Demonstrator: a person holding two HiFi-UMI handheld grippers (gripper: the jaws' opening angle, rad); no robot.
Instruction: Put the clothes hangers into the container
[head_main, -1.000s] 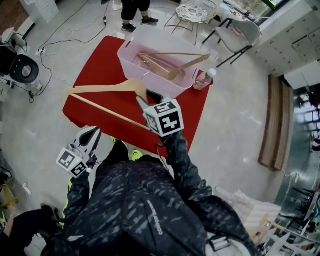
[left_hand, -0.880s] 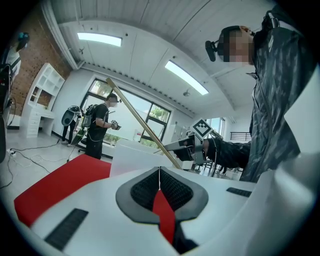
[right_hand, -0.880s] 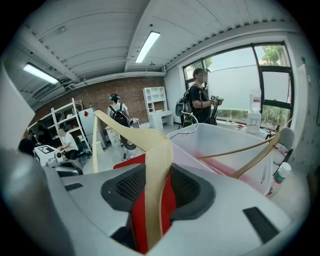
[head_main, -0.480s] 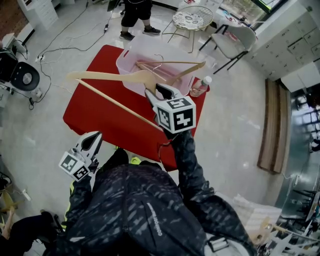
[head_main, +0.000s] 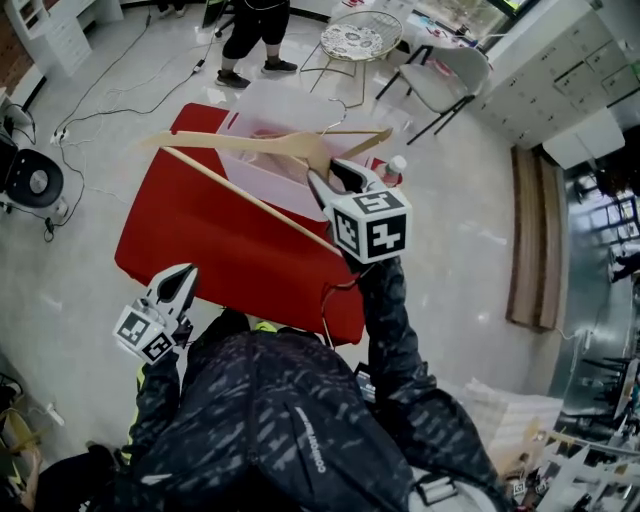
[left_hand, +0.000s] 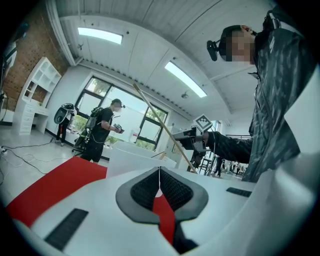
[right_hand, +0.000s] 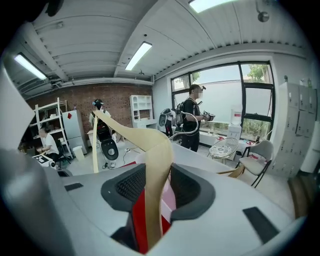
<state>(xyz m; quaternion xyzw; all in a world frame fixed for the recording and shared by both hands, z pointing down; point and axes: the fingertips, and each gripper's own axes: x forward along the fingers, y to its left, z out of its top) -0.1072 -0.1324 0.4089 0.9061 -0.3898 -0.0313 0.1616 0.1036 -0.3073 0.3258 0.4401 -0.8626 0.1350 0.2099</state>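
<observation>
My right gripper (head_main: 324, 180) is shut on a wooden hanger (head_main: 250, 143) near its neck and holds it in the air over the red table (head_main: 200, 240), at the near edge of the translucent container (head_main: 280, 90). In the right gripper view the hanger's arm (right_hand: 157, 165) runs up between the pads and its metal hook (right_hand: 187, 127) curls beyond. Another wooden hanger (head_main: 370, 140) lies inside the container. My left gripper (head_main: 178, 283) hangs off the table's near left corner, shut, with its pads (left_hand: 170, 187) together and nothing held.
A water bottle (head_main: 395, 170) stands on the table right of the container. Beyond the table are a grey chair (head_main: 455, 65), a round wire side table (head_main: 352, 40) and a standing person (head_main: 250, 30). Cables lie on the floor at left.
My right gripper has lifted the hanger off the table and carried it up toward the container. The left gripper has stayed shut and barely shifted.
</observation>
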